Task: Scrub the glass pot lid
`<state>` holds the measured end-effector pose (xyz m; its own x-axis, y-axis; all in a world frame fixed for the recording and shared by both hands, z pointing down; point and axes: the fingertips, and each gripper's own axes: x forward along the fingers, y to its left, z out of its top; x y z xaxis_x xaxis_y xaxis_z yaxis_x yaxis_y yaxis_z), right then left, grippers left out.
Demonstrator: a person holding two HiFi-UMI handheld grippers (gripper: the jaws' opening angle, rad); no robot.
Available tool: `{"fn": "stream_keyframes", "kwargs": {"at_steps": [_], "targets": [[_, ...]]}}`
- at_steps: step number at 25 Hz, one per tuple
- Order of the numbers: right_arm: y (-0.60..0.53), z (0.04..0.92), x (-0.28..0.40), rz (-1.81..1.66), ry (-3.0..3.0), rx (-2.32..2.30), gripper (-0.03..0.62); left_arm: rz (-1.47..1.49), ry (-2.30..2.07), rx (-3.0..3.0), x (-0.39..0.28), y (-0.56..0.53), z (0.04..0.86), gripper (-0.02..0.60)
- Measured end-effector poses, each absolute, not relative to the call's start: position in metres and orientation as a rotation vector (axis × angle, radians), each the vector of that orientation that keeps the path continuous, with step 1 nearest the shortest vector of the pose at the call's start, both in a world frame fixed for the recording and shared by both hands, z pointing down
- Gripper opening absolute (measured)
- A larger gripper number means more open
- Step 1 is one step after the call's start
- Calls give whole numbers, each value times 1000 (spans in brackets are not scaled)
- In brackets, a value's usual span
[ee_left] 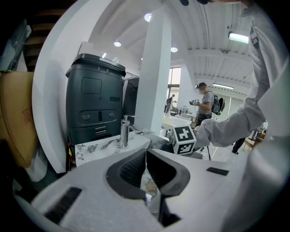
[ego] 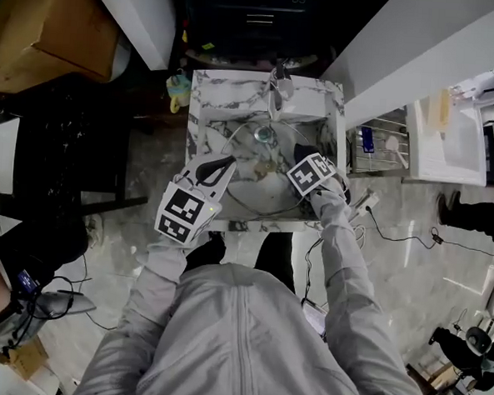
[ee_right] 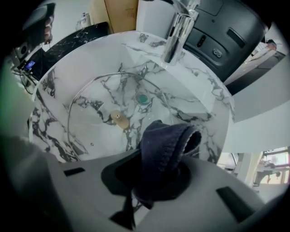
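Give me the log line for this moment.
left tongs: shut at rim of glass lid | right tongs: shut on dark cloth, over lid | lid: in marble sink

glass lid (ee_right: 117, 116) — near rim behind cloth (ee_right: 163, 154)

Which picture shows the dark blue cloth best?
The right gripper view: the cloth sits big and close, pinched between the fingers. The head view shows only a dark scrap; the left gripper view shows none clearly.

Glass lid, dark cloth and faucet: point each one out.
glass lid (ee_right: 118, 116), right gripper view, its centre knob
dark cloth (ee_right: 168, 138), right gripper view, its folded top
faucet (ee_right: 174, 41), right gripper view, its upright stem
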<state>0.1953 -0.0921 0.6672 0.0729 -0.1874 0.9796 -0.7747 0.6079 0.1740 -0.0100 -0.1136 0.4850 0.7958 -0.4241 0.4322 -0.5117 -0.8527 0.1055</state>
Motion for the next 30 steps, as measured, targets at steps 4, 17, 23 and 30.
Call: {"fn": "stream_keyframes", "kwargs": {"at_steps": [4, 17, 23, 30], "targets": [[-91, 675, 175, 560, -1506, 802, 64, 589, -768, 2746, -20, -117, 487, 28], [-80, 704, 114, 660, -1624, 701, 64, 617, -881, 2693, -53, -123, 495, 28], [-66, 710, 77, 751, -1684, 646, 64, 623, -894, 2672, -60, -117, 498, 28], [-63, 711, 43, 820, -1781, 619, 64, 624, -895, 2659, -64, -110, 501, 28]]}}
